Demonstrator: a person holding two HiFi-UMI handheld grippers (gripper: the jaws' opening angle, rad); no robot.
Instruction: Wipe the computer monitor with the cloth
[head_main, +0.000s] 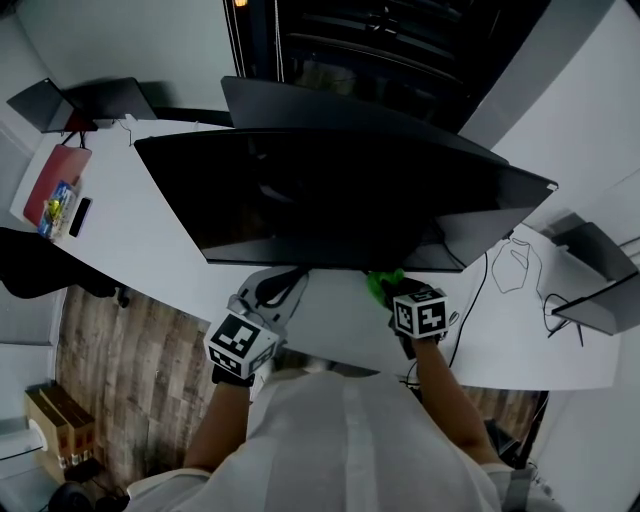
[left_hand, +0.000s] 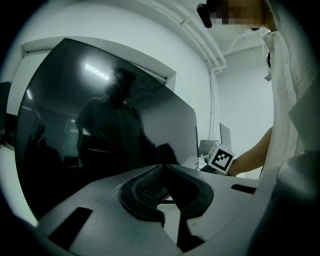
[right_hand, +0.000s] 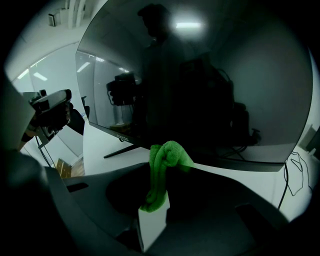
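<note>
Cloth (right_hand: 170, 152), green and soft, is pinched in the right gripper's (right_hand: 161, 176) jaws, with a bunched fold poking up past their tips and the monitor (right_hand: 200, 75) standing just ahead of them. It looks light and limp, so I'd hold it by a thick bunch like this, leaving enough loose to keep hard jaws off the fragile glossy screen. Left gripper (left_hand: 162, 169) has its jaws pressed together on nothing.

white desk (head_main: 140, 232) | monitor (head_main: 340, 195) stands mid | red folder (head_main: 55, 180) L edge | loose black cables (head_main: 516, 265) R
</note>
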